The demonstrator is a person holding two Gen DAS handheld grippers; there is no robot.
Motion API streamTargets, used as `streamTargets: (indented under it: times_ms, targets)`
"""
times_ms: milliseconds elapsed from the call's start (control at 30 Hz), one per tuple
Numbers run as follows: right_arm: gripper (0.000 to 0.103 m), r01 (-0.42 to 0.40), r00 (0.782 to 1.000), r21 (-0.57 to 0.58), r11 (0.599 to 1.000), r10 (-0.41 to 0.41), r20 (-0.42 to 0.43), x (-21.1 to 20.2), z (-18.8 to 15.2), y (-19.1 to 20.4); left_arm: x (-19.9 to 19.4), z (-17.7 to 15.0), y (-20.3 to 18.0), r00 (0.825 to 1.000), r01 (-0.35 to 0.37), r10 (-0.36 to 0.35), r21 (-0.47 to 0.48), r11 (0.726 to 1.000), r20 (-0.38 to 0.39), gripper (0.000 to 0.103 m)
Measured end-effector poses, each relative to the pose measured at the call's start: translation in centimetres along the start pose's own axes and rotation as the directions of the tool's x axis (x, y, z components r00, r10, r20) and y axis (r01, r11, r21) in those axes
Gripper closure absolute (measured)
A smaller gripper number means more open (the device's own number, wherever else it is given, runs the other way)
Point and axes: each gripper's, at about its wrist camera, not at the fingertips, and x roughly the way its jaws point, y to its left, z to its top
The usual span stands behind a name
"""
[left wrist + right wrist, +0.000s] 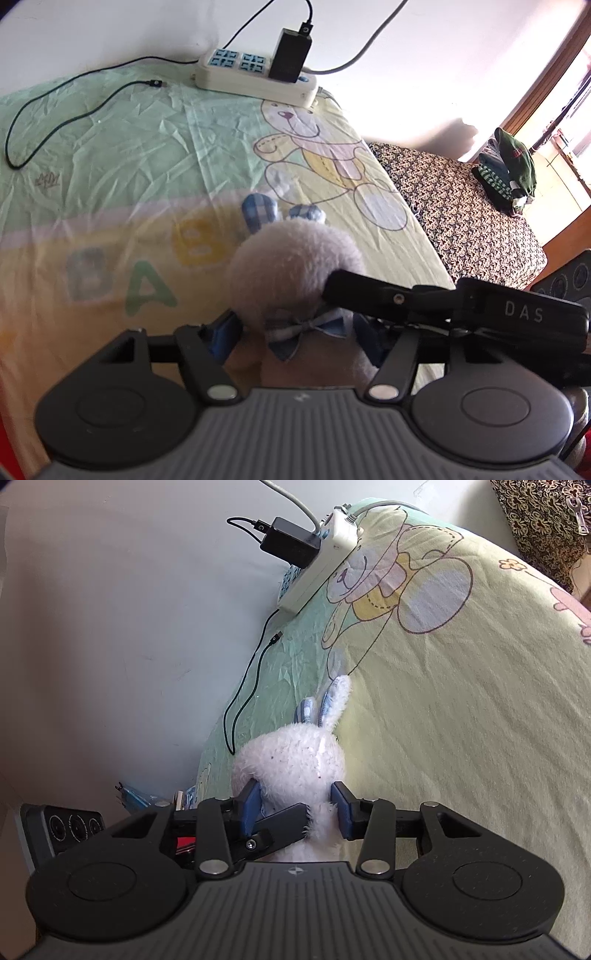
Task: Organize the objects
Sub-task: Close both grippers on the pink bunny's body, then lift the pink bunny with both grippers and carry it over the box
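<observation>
From my left wrist camera, the plush rabbit (pixel 295 266) fills the centre just ahead of the left gripper (pixel 295 332), its round white head toward twelve o'clock with the blue checked ears (pixel 258 210) poking past it and a checked bow tie (pixel 306 326) at its neck. My left fingers sit on either side of the toy's neck and body; one blue pad (pixel 221 332) shows at about nine o'clock of the bow, the other is largely hidden behind the toy and the other tool, so the jaws look closed onto the rabbit. The right gripper's black finger crosses in from three o'clock and touches the side of the head. In my right wrist camera the right gripper (pixel 295 808) has both blue pads (pixel 251 805) pressed against the rabbit (pixel 291 760) at its neck, clenched on it, while a black finger of the left tool lies across the lower left of the toy. The rabbit rests on the pale green and yellow bedsheet (pixel 129 155) printed with a cartoon bear (pixel 314 147). Toward twelve o'clock, at the sheet's far edge by the wall, sits a white power strip (pixel 255 74) with a black charger (pixel 290 55) plugged in, and a thin black cable (pixel 55 122) loops over the sheet toward ten o'clock. At two o'clock lies a dark patterned cover (pixel 461 206) with folded clothes (pixel 509 166) on it.
</observation>
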Motion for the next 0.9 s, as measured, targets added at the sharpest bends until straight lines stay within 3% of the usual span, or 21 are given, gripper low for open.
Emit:
streamTargets:
  times_ms: [400, 900]
  targets:
    - [0.063, -0.005, 0.999, -0.031, 1.000, 0.003, -0.045, -2.3, -2.9, 2.2, -3.9, -2.8, -0.9, 1.000, -0.022, 0.022, 0.021, 1.000, -0.007, 0.040]
    - [0.063, -0.009, 0.990, -0.034, 0.999, 0.004, -0.141, -5.5, -9.6, 4.0, -9.5, -10.1, -3.1, 0.995, -0.086, 0.088, 0.060, 0.995, -0.036, 0.040]
